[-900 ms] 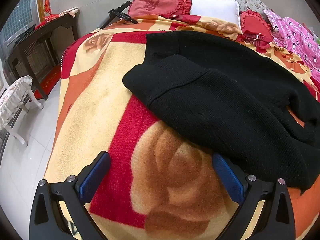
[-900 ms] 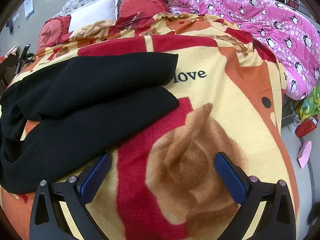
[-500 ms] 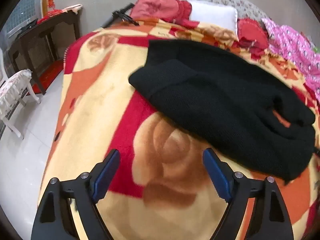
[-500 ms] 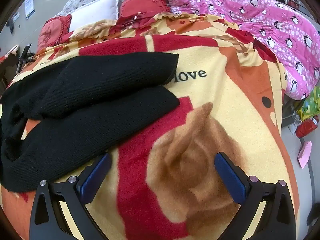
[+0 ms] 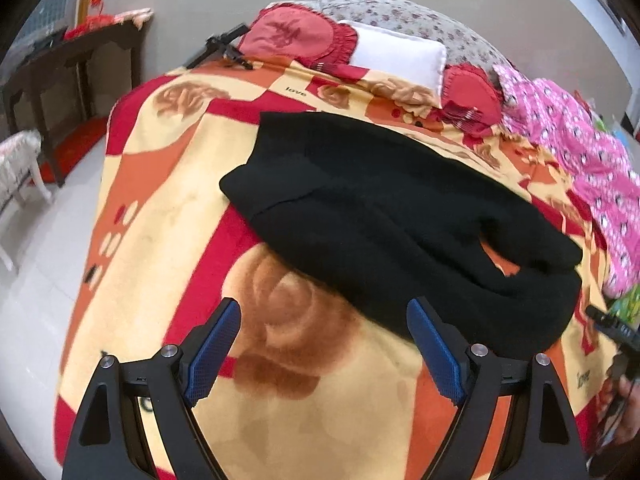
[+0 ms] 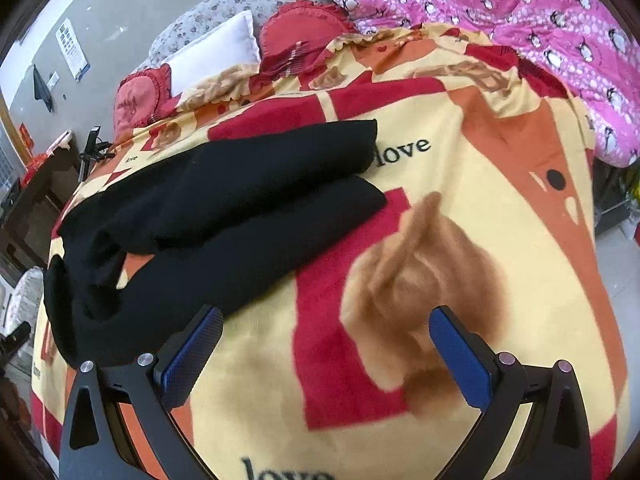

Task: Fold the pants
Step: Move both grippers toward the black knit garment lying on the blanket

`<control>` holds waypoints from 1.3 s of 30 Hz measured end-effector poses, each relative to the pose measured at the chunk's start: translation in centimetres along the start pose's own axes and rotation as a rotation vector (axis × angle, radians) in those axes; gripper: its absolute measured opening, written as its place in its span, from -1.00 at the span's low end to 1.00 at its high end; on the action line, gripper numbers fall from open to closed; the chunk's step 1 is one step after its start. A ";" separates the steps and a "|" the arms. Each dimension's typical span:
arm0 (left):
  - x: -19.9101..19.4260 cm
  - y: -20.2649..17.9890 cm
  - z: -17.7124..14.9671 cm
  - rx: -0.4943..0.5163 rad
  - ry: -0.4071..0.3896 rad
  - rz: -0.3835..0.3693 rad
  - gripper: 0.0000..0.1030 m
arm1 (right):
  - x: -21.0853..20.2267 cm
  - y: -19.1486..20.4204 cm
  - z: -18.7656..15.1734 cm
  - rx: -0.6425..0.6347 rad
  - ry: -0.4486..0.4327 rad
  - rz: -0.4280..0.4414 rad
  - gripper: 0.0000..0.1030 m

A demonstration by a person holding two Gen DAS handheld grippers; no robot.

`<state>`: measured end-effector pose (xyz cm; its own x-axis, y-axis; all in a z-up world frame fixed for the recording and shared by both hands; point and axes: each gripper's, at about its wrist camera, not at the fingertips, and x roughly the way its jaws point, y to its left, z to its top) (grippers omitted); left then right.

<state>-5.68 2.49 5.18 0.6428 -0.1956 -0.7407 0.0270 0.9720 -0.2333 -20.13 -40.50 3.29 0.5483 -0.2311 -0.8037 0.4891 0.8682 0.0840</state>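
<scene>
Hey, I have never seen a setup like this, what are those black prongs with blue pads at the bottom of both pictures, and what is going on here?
Each picture comes from a camera on a hand-held two-finger gripper. The left gripper and right gripper are both open and hold nothing. Both look down on a bed with a rose-patterned blanket. On it lie black pants, the item to fold, loosely doubled over. Behind are a white pillow, red cushions and a pink penguin-print quilt.
</scene>
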 end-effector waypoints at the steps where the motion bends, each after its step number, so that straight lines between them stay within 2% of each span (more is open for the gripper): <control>1: 0.3 0.6 0.3 -0.019 -0.001 0.001 0.66 | 0.6 0.1 0.3 0.003 0.009 0.021 0.99; 4: 1.7 1.1 1.6 -0.068 0.000 0.008 0.66 | 2.0 0.5 1.1 0.011 0.022 0.042 0.99; 8: 4.3 0.8 3.0 -0.139 0.021 -0.032 0.64 | 3.4 1.4 2.2 -0.018 0.019 0.029 0.99; 13: 5.3 0.2 5.0 -0.155 -0.003 -0.016 0.64 | 4.3 1.7 3.3 -0.037 0.011 0.019 0.99; 15: 6.0 -0.6 5.6 -0.137 0.015 -0.005 0.64 | 4.5 1.6 3.6 -0.040 0.012 0.018 0.99; 21: 9.6 -5.6 8.8 0.020 0.084 0.154 0.63 | 5.0 2.1 4.1 -0.060 0.021 0.005 0.99; 23: 11.1 -6.9 9.3 0.098 0.122 0.217 0.51 | 5.0 2.0 4.2 -0.062 0.024 0.007 0.99; 26: 12.9 -7.6 8.8 0.205 0.204 0.332 0.27 | 5.0 1.8 4.4 -0.056 0.028 0.021 0.99; 29: 11.4 -7.0 7.7 0.221 0.208 0.356 0.28 | 4.9 1.5 4.5 -0.052 0.033 0.035 0.99; 33: 7.9 -4.1 5.7 0.137 0.181 0.323 0.40 | 4.7 1.0 4.5 -0.037 0.035 0.061 0.99; 39: 6.4 -2.4 4.5 -0.114 0.107 0.114 0.37 | 4.6 0.8 4.5 -0.011 0.014 0.096 0.99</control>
<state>1.87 -0.54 3.84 0.5514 -0.1034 -0.8278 -0.1323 0.9689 -0.2092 -14.09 -42.83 2.30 0.5826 -0.1405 -0.8005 0.4273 0.8908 0.1547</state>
